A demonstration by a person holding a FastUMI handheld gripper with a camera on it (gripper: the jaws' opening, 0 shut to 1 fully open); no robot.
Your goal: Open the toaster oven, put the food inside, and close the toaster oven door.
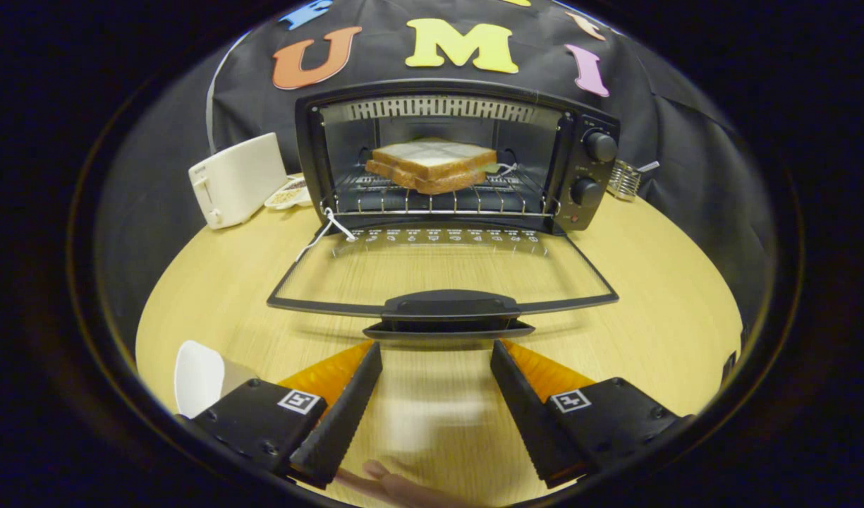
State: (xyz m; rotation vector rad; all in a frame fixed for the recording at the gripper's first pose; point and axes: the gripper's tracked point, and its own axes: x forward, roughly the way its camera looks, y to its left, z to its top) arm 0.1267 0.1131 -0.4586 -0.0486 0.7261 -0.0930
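Jaws apart, empty; oven door handle [449, 307] just ahead; sandwich [433, 164] on rack beyond.

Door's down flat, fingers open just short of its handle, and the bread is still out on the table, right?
Not the bread: the gripper view shows it on the rack inside the oven. The door is down, and the gripper is open just short of the handle.

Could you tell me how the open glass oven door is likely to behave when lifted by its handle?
The black-framed glass door probably swings stiffly on its hinge. Its black handle, just ahead of the open gripper, looks rigid. The glass may be fragile.
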